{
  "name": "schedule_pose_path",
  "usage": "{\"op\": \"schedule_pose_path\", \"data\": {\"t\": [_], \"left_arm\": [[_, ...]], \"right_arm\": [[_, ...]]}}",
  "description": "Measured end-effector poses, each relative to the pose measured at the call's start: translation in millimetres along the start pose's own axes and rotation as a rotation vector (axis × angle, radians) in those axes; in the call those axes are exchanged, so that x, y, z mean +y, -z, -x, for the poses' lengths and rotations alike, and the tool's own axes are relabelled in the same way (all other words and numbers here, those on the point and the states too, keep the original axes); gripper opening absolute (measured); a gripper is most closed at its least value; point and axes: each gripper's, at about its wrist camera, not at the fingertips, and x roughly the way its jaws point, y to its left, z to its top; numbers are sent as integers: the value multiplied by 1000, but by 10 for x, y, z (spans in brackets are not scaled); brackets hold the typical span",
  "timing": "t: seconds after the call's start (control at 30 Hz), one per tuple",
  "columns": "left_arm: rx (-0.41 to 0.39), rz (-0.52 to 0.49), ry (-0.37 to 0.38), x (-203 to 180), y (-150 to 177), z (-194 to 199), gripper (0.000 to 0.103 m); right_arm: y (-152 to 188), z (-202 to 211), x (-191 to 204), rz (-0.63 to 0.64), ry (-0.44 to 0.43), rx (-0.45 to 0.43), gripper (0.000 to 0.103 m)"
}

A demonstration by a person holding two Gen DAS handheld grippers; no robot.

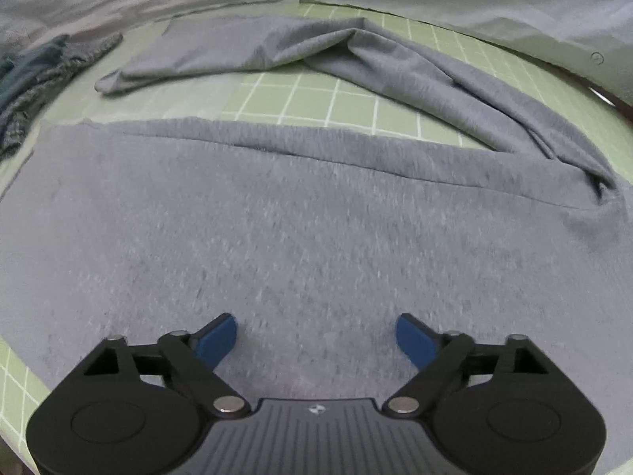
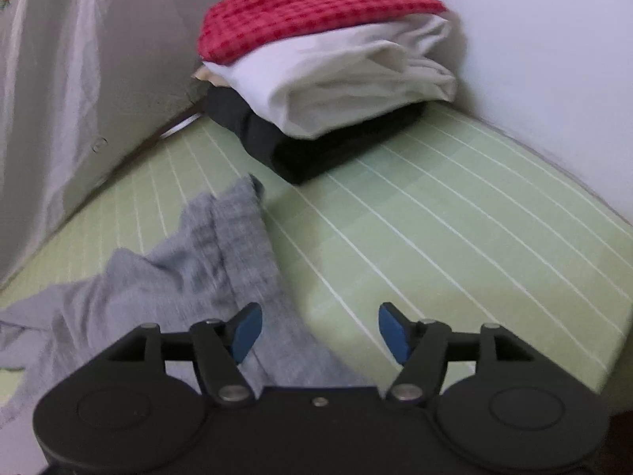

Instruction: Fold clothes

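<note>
Grey garment (image 1: 316, 217), soft, limp knit, is lying flat on the green gridded mat (image 1: 308, 99), sleeve trailing far right; both grippers (image 1: 316, 336) (image 2: 319, 330) are hovering open, empty; hem corners suiting grasp.

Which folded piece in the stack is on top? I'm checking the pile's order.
The red checked piece is on top. The white one lies under it, and the black one sits at the bottom on the green mat.

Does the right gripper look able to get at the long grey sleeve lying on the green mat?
Probably yes: the right gripper has open, empty jaws, and the long grey sleeve lies uncovered just ahead of them.
</note>
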Motion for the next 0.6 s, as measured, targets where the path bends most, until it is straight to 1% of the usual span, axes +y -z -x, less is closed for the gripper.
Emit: {"op": "schedule_pose_path", "data": {"t": [0.07, 0.13, 0.2, 0.37, 0.5, 0.53, 0.57, 0.6], "left_arm": [[4, 25, -8, -23, -7, -28, 95], [10, 42, -21, -39, -18, -43, 100], [15, 61, -32, -48, -19, -74, 103], [4, 73, -34, -48, -3, -72, 103], [-2, 81, -36, -52, 1, -76, 103], [-1, 83, -36, -49, 0, -78, 103], [0, 86, -36, -46, -1, -79, 103], [1, 87, -37, -46, -4, -81, 103]], "right_arm": [[-159, -145, 24, -3, -48, 2, 68], [-287, -299, 75, -1, -84, 12, 69], [-411, -454, 128, 0, -119, 22, 70], [-607, -858, 328, 25, -142, 71, 72], [-655, -1088, 438, -4, -171, 127, 73], [-656, -1134, 452, -16, -178, 145, 68], [-658, -1180, 466, -28, -186, 164, 54], [-658, -1194, 485, -19, -199, 168, 45]]}}
